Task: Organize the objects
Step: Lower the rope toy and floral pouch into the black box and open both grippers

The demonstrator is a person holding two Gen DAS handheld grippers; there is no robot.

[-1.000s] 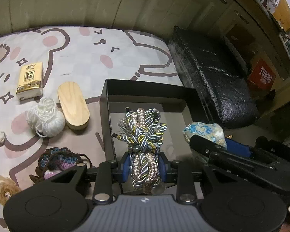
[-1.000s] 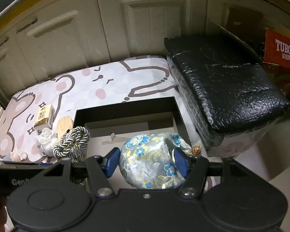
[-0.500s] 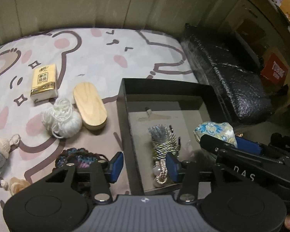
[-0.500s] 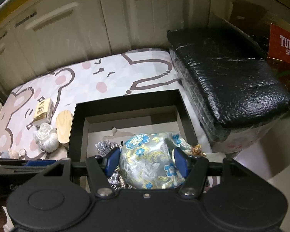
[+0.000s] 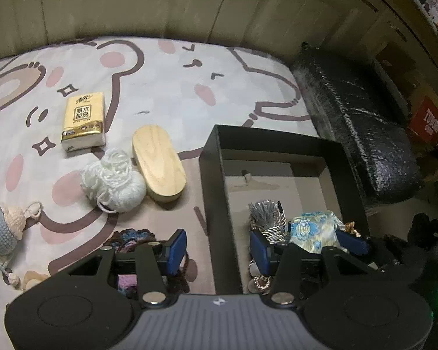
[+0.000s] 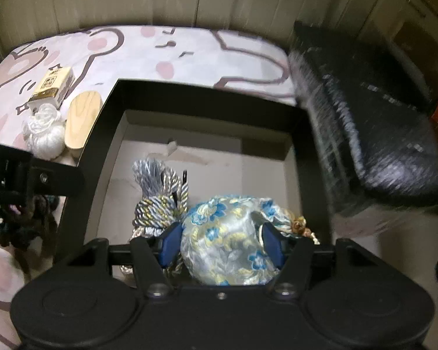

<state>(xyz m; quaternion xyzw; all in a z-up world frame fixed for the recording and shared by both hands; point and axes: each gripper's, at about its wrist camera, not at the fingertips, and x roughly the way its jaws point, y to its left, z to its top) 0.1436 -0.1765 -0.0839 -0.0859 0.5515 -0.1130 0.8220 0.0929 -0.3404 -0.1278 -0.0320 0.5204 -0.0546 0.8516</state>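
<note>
Now right gripper [image 6: 220,243] clamped on brocade pouch [image 6: 227,233] inside black box [image 6: 201,96], braided cord [image 6: 157,195] at its 10 o'clock, left gripper [image 5: 219,248] spread empty.

Pale bear-print mat [image 5: 166,67], spread across the floor. Far left on it: yellow tissue pack [image 5: 83,121]; nearer, white yarn ball [image 5: 114,182] touching wooden oval case [image 5: 159,163]. Right: open black box [image 5: 211,175]; near left: crocheted doll [image 5: 4,226], dark crochet piece [image 5: 134,237].
</note>
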